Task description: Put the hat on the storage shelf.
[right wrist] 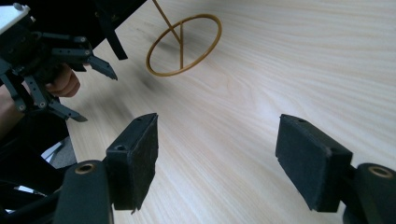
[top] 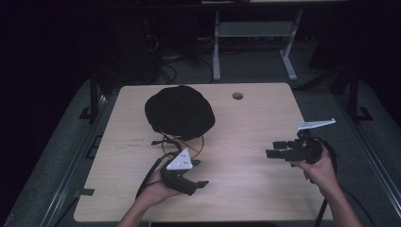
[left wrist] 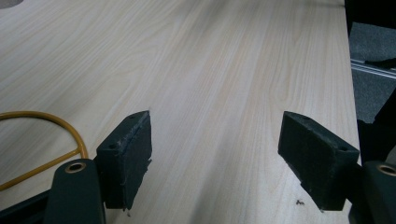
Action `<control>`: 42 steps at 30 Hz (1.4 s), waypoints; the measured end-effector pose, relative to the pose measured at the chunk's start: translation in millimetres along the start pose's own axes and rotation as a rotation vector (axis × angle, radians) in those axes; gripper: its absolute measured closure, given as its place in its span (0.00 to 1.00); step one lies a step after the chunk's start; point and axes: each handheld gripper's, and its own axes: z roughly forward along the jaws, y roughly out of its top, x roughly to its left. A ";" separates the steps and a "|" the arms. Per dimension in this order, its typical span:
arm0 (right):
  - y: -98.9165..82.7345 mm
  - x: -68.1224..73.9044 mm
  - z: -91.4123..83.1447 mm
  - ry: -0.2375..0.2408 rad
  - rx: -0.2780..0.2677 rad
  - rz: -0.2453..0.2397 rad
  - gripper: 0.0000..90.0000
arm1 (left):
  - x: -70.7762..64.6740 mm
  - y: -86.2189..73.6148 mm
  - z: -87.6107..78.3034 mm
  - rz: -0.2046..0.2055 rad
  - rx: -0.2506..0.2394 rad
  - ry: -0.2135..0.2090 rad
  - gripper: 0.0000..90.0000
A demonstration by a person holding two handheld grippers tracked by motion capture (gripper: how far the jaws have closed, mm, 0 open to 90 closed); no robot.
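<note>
Hovering wide open and empty near the tabletop's front edge, the left gripper (top: 191, 176) and right gripper (top: 275, 148) should probably approach the black hat (top: 179, 111) on its yellow wire stand (top: 182, 142), toward the back-left, from opposite sides.

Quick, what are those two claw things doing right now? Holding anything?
Left gripper: open, holding nothing, above bare table.
Right gripper: open, holding nothing.
</note>
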 end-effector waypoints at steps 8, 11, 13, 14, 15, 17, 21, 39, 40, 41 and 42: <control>-17.9 -1.8 -1.2 -0.012 -0.001 0.010 0.33 | -0.3 -0.6 0.7 0.003 -0.002 0.003 0.28; -25.9 -1.0 -2.7 -0.013 -0.011 0.012 0.33 | -0.1 -0.9 0.9 0.004 -0.002 0.004 0.28; -31.0 -0.8 -3.5 -0.016 -0.009 0.013 0.33 | -0.4 -1.2 1.2 0.007 -0.001 0.006 0.28; -33.6 -1.1 -4.1 -0.015 -0.007 0.010 0.33 | -0.4 -1.2 1.2 0.007 -0.001 0.004 0.28; -36.3 -0.9 -4.6 -0.013 -0.009 0.013 0.33 | -0.4 -1.2 1.2 0.007 0.001 0.003 0.28; -41.4 -0.3 -6.4 -0.015 -0.016 0.015 0.33 | -0.4 -1.6 1.0 0.011 0.004 0.002 0.28; -51.1 1.4 -9.6 -0.011 -0.024 0.015 0.33 | -0.8 -2.2 1.4 0.011 0.002 0.001 0.28; -98.8 5.1 -24.6 -0.019 -0.045 0.052 0.29 | -2.2 -1.2 3.1 0.002 -0.013 -0.005 0.28; -101.4 6.1 -25.5 -0.022 -0.045 0.053 0.29 | -1.8 -1.1 3.1 0.003 -0.011 -0.004 0.28; -103.9 7.5 -26.8 -0.025 -0.053 0.059 0.29 | -1.6 -1.1 3.0 0.001 -0.014 -0.005 0.28; -107.1 8.0 -27.5 -0.019 -0.065 0.062 0.29 | -1.4 -0.9 2.7 0.001 -0.014 -0.005 0.28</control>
